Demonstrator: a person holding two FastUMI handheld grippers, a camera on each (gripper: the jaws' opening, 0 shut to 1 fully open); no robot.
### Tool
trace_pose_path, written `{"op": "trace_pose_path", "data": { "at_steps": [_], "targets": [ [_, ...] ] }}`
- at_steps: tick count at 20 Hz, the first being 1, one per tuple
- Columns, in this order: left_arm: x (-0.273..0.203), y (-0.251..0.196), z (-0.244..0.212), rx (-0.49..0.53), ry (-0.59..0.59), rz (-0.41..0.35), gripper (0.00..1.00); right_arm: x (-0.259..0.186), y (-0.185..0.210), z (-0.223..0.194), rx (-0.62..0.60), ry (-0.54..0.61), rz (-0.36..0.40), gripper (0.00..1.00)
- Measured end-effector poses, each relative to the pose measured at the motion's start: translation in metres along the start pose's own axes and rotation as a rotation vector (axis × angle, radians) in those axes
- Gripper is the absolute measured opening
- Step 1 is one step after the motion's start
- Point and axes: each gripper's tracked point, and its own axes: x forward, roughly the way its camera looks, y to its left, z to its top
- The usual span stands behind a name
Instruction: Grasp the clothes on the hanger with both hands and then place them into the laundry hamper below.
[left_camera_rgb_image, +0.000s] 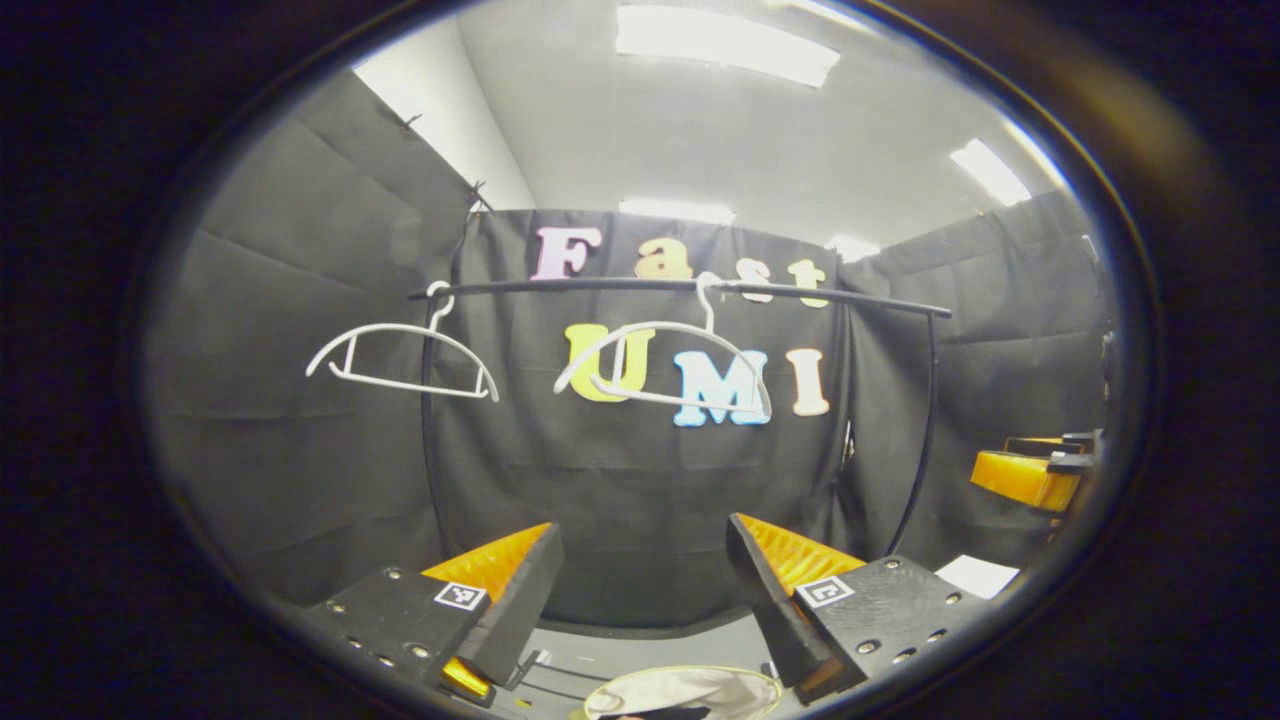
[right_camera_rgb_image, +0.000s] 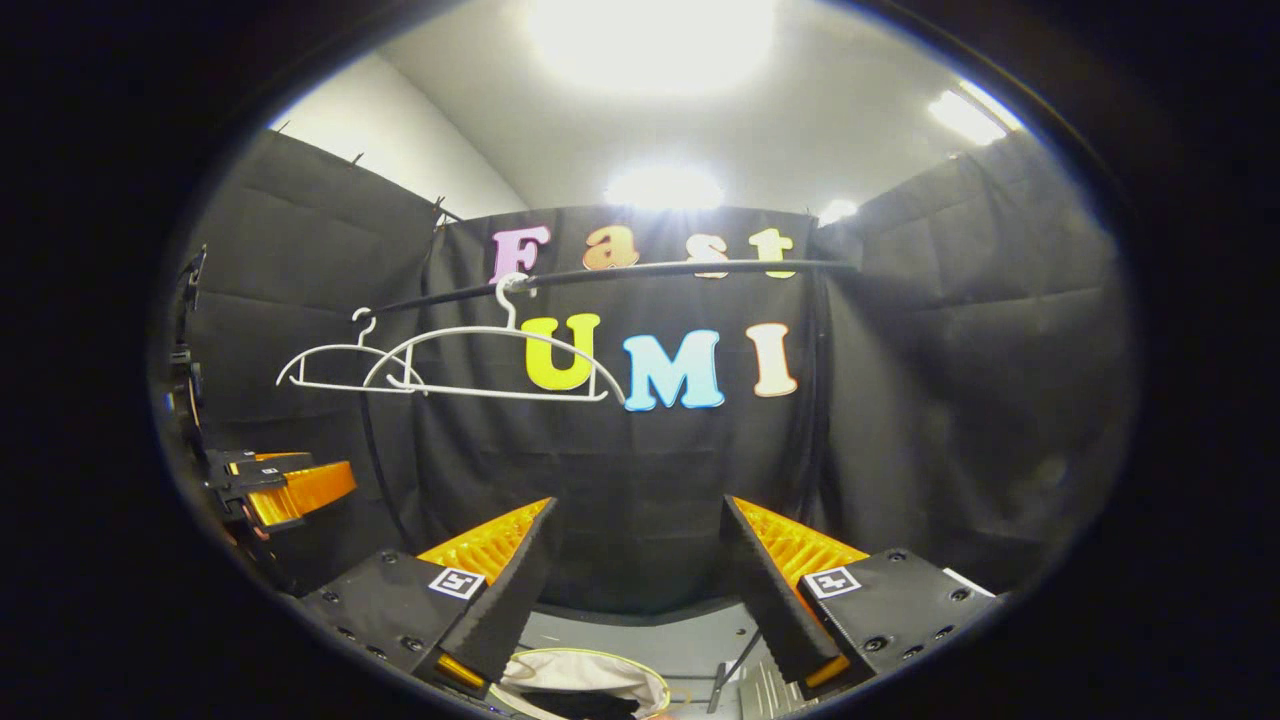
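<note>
In the left gripper view, the left gripper (left_camera_rgb_image: 640, 560) has its two fingers spread wide apart, and nothing is between them. Above the fingers a thin black metal rail (left_camera_rgb_image: 690, 288) runs across. Two bare white plastic hangers hang from it: one hanger (left_camera_rgb_image: 400, 360) is up and to the left of the left finger, the other hanger (left_camera_rgb_image: 665, 365) is straight above the gap between the fingers. Below the gap, at the lower edge, the pale round fabric laundry hamper (left_camera_rgb_image: 685, 692) shows its rim, with something dark inside; I cannot tell whether this is the clothes. Far to the right of the right finger, the right gripper (left_camera_rgb_image: 1040, 470) is seen from the side.

In the right gripper view, the right gripper (right_camera_rgb_image: 640, 560) is also wide open and holds nothing. The rail (right_camera_rgb_image: 640, 270) and the two hangers (right_camera_rgb_image: 340, 368) (right_camera_rgb_image: 495, 365) are above and to the left of its left finger. The hamper (right_camera_rgb_image: 590, 685) lies just under the left finger, with dark cloth in it. The left gripper (right_camera_rgb_image: 285, 485) is far to the left.
</note>
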Motion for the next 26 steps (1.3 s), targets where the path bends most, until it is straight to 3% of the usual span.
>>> {"op": "trace_pose_path", "data": {
  "at_steps": [8,9,26],
  "targets": [
    [-0.049,-0.012,0.030,0.068,-0.073,0.075,0.97,-0.040,-0.050,-0.002,-0.018,-0.036,-0.057,1.00],
    [-0.054,-0.016,0.031,0.071,-0.080,0.073,0.97,-0.042,-0.054,-0.002,-0.021,-0.044,-0.063,0.96],
    [-0.066,-0.033,0.036,0.079,-0.083,0.052,0.97,-0.056,-0.061,0.000,-0.016,-0.085,-0.086,1.00]
  ]
}}
